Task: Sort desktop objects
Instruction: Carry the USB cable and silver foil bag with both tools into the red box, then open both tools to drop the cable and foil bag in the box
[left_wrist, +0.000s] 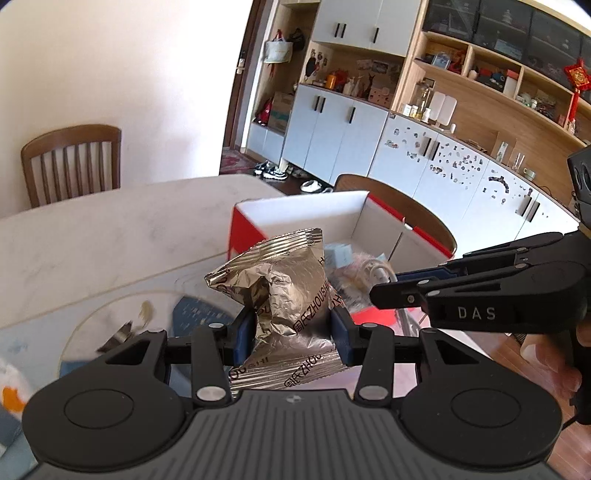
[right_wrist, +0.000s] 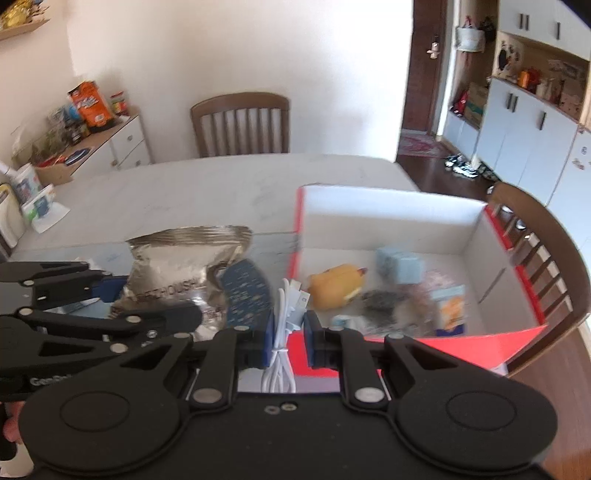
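Observation:
My left gripper (left_wrist: 293, 328) is shut on a crumpled silver foil snack bag (left_wrist: 284, 280), its blue pads (left_wrist: 245, 332) pressing the bag's lower part; the bag stands upright above the table. My right gripper (right_wrist: 290, 336) is shut on a coiled white cable (right_wrist: 282, 314) that hangs between its pads. In the left wrist view the right gripper (left_wrist: 384, 291) reaches in from the right with the cable (left_wrist: 380, 271) at its tip. The right wrist view has the left gripper (right_wrist: 151, 301) and the snack bag (right_wrist: 184, 266) on the left. An open red and white box (right_wrist: 388, 214) lies just ahead of both.
The box (left_wrist: 306, 214) holds a yellow toy (right_wrist: 338, 284), a light-blue cube (right_wrist: 399, 264) and several small items. A dark blue patterned piece (right_wrist: 245, 291) lies on the white marble table (right_wrist: 184, 192). Wooden chairs (right_wrist: 240, 125) stand at the far side and right edge (right_wrist: 546, 251).

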